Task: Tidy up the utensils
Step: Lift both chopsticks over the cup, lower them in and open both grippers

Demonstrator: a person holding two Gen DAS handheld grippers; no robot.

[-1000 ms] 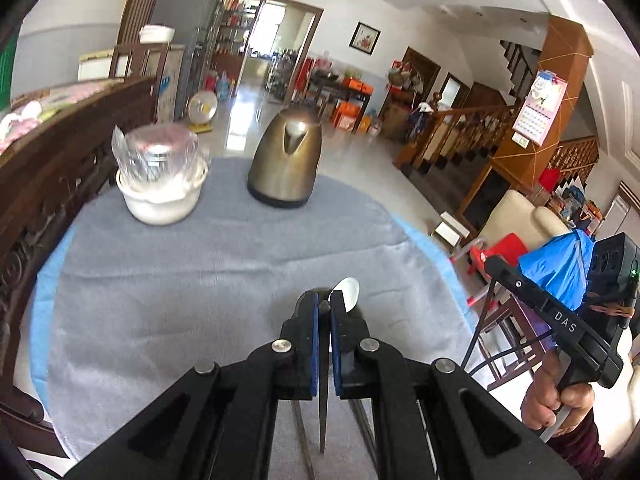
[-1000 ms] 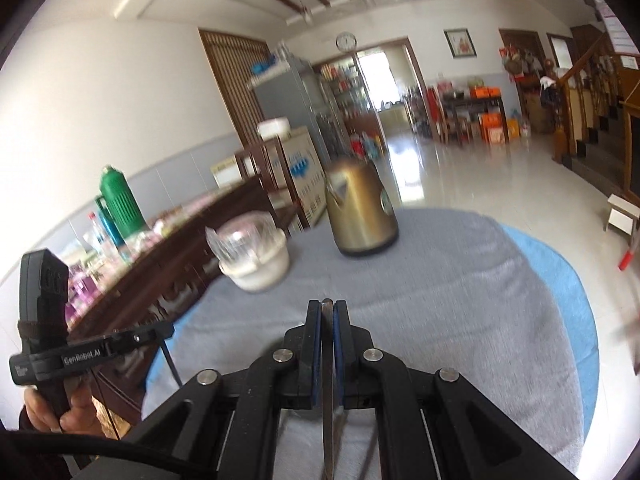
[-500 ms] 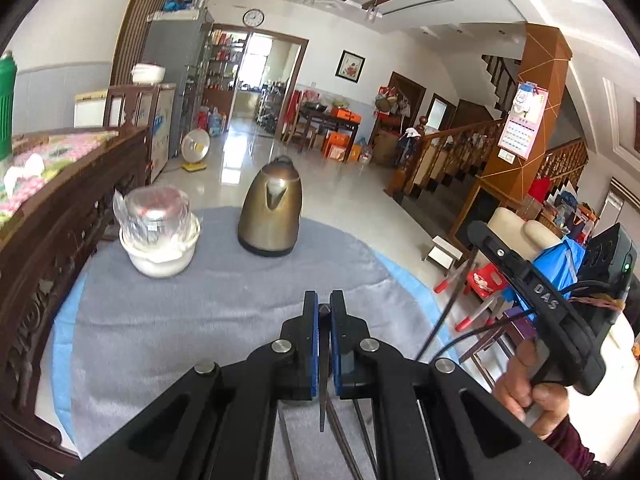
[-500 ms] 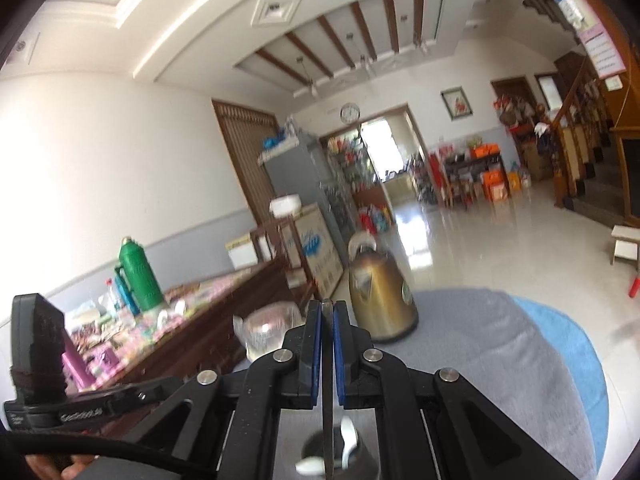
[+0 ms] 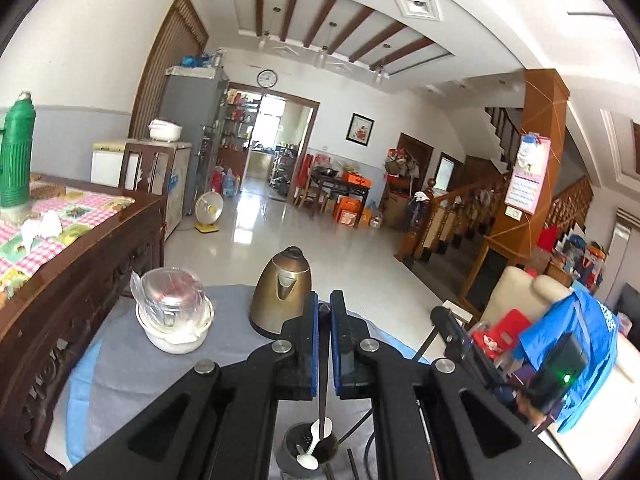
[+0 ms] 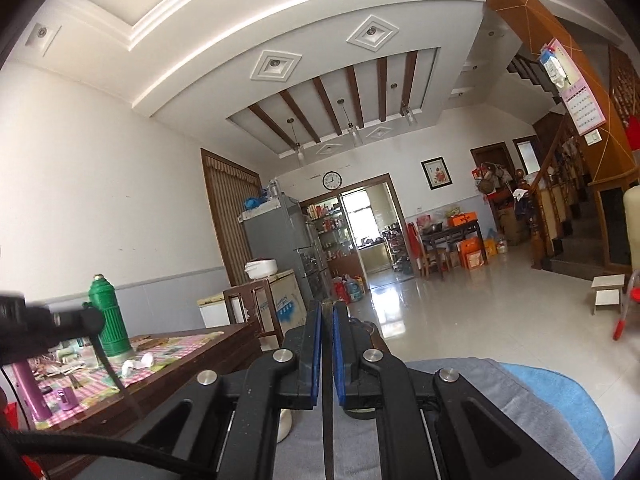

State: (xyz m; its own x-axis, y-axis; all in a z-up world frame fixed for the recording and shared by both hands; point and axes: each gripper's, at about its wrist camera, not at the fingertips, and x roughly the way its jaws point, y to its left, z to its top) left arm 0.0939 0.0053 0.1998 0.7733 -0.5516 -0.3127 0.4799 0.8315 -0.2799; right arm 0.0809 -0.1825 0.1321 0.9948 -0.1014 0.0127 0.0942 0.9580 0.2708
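Observation:
My left gripper (image 5: pixel 323 308) is shut on a thin dark utensil handle (image 5: pixel 322 380) that hangs down between the blue pads. Below it a dark utensil holder (image 5: pixel 310 446) holds white spoons (image 5: pixel 320 434). My right gripper (image 6: pixel 327 308) is shut on a thin dark stick-like utensil (image 6: pixel 328 420) that runs down between its blue pads; its lower end is out of frame. The right gripper also shows at the right of the left wrist view (image 5: pixel 452 330), tilted up.
A brass kettle (image 5: pixel 282 298) and a white bowl with a wrapped glass lid (image 5: pixel 174 320) stand at the far side of the grey-clothed round table (image 5: pixel 120 368). A dark wooden sideboard (image 5: pixel 80 264) with a green thermos (image 5: pixel 16 160) runs along the left.
Both grippers have tilted upward, so the views show more room and ceiling. The utensil holder with white spoons has come into the bottom of the left wrist view.

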